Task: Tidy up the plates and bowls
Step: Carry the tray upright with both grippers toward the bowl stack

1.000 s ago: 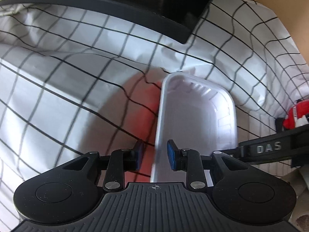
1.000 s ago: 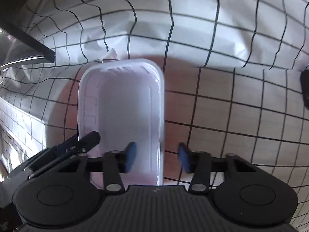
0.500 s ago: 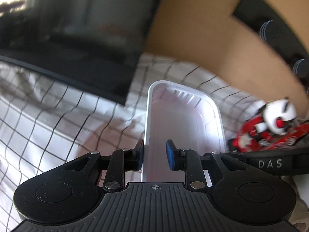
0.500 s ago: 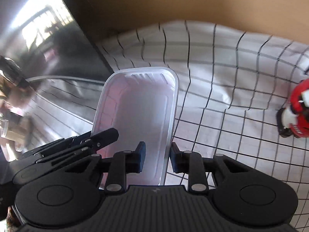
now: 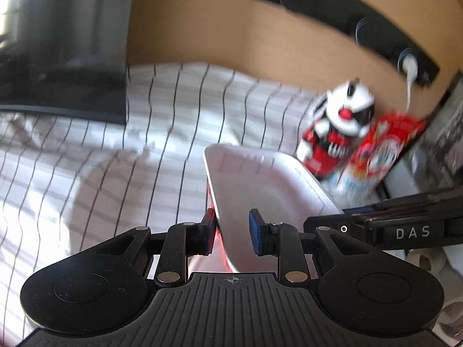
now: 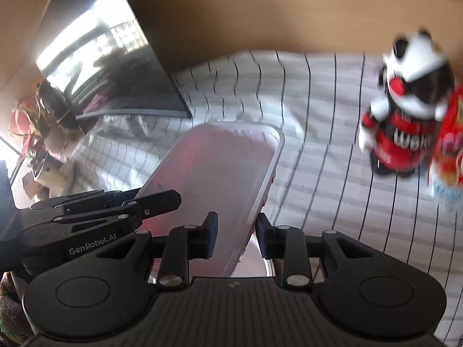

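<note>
A white rectangular foam tray (image 5: 260, 179) hangs tilted in the air above the checked tablecloth (image 5: 115, 159), carried by both grippers. My left gripper (image 5: 231, 225) is shut on the tray's left rim, with one blue pad outside the wall and one inside. In the right wrist view the same tray (image 6: 220, 167) has its right rim between the pads of my right gripper (image 6: 235, 228). Those jaws are opening slightly but still pinch the rim. Each gripper shows in the other's view: the right gripper (image 5: 376, 225) at the tray's right, the left gripper (image 6: 115, 205) at its left.
A dark monitor (image 5: 63, 86) stands at the back left on the cloth. A black, white and red toy figure (image 5: 341, 121) and a red snack bag (image 5: 387, 144) sit at the back right. A black power strip (image 5: 332, 8) is on the tan wall.
The right jaws closed on the tray's rim. Both grippers then lifted the tray off the cloth and tipped upward, bringing the wall, the toy and the snack bag into view.
</note>
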`<state>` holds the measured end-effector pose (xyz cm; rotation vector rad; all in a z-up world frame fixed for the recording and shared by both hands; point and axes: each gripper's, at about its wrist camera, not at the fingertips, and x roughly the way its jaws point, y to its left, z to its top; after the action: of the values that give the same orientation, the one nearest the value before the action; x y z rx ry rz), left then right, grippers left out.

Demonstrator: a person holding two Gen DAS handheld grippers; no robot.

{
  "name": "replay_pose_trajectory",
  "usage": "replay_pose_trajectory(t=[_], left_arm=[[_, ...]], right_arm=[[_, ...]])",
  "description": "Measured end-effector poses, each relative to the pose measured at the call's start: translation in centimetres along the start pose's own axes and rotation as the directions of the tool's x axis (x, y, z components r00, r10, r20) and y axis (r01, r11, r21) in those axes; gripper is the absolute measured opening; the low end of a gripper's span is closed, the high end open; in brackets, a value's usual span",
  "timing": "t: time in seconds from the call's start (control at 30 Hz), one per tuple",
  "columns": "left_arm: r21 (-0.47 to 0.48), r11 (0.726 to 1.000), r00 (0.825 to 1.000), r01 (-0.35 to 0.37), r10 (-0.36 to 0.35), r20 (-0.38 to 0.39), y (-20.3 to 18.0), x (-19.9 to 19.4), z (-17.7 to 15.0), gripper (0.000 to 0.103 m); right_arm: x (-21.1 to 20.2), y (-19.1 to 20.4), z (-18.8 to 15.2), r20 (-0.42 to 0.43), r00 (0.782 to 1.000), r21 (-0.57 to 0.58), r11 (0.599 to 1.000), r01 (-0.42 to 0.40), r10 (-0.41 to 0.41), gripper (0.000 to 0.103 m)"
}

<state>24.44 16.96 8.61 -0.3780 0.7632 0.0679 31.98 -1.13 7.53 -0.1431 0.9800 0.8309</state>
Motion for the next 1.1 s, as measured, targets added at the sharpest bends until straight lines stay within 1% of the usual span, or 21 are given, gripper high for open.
replay_pose_trajectory(t=[0.17, 0.2, 0.33, 0.4, 0.47, 0.53, 0.6, 0.67, 0.7, 0.73, 0.8, 0.93, 1.03, 1.1], left_arm=[[-0.019, 1.0, 0.998, -0.013, 0.012, -0.056, 0.8, 0.8, -2.9, 0.025], [-0.022, 1.0, 0.998, -0.017, 0.016, -0.053, 1.0, 0.9, -3.2, 0.022], [-0.053, 0.999, 0.997, -0.008, 0.004, -0.071, 2.0, 1.4, -3.8, 0.018], [-0.047, 0.999, 0.997, -0.022, 0.018, -0.079, 2.0, 1.5, -4.0, 0.018], [-0.045, 0.999, 0.996, -0.019, 0.015, -0.085, 2.0, 1.6, -4.3, 0.018], [-0.046, 0.999, 0.996, -0.018, 0.014, -0.086, 1.9, 1.7, -4.3, 0.018], [-0.047, 0.999, 0.996, -0.02, 0.016, -0.088, 1.8, 1.8, -4.1, 0.018], [-0.054, 0.998, 0.996, -0.017, 0.012, -0.092, 1.7, 1.9, -3.9, 0.015], [-0.058, 0.998, 0.996, -0.015, 0.01, -0.091, 1.7, 2.0, -3.8, 0.015], [-0.06, 0.998, 0.996, -0.013, 0.008, -0.089, 1.6, 1.9, -3.6, 0.017], [-0.048, 0.998, 0.997, -0.03, 0.026, -0.072, 1.4, 1.6, -3.2, 0.017], [-0.052, 0.999, 0.999, -0.016, 0.014, -0.037, 1.4, 0.8, -2.5, 0.017], [-0.047, 0.999, 1.0, -0.01, 0.01, -0.016, 1.3, 0.5, -2.2, 0.017], [-0.046, 0.999, 1.0, -0.007, 0.007, -0.018, 1.2, 0.7, -2.1, 0.017]], right_arm=[[1.8, -0.2, -2.6, -0.052, 0.999, -0.022, 1.0, -0.015, 0.014, 0.03], [2.1, -0.3, -2.9, -0.057, 0.998, -0.025, 0.999, -0.023, 0.021, 0.03], [2.3, -0.2, -3.6, -0.05, 0.998, -0.05, 0.998, -0.034, 0.032, 0.031], [1.8, -0.3, -3.5, -0.024, 0.999, -0.055, 0.998, -0.039, 0.038, 0.031], [1.3, -0.4, -3.2, 0.02, 0.999, -0.06, 0.998, -0.026, 0.027, 0.032], [1.1, -0.7, -2.7, 0.053, 0.999, -0.045, 0.999, -0.011, 0.014, 0.038], [1.8, -1.1, -2.4, 0.055, 0.998, -0.011, 1.0, -0.017, 0.017, 0.039], [2.8, -1.5, -2.0, 0.036, 0.998, 0.035, 0.998, -0.048, 0.047, 0.039], [3.0, -1.6, -1.9, 0.043, 0.998, 0.051, 0.997, -0.053, 0.05, 0.041], [3.1, -1.6, -1.8, 0.045, 0.997, 0.059, 0.996, -0.059, 0.057, 0.041], [2.6, -1.3, -1.7, 0.063, 0.996, 0.059, 0.996, -0.069, 0.065, 0.042], [0.8, -0.9, -1.6, 0.119, 0.989, 0.03, 0.995, -0.097, 0.093, 0.041], [-0.1, -0.8, -1.8, 0.143, 0.984, 0.021, 0.994, -0.112, 0.108, 0.041], [-0.2, -1.0, -2.1, 0.151, 0.982, 0.025, 0.993, -0.115, 0.11, 0.041]])
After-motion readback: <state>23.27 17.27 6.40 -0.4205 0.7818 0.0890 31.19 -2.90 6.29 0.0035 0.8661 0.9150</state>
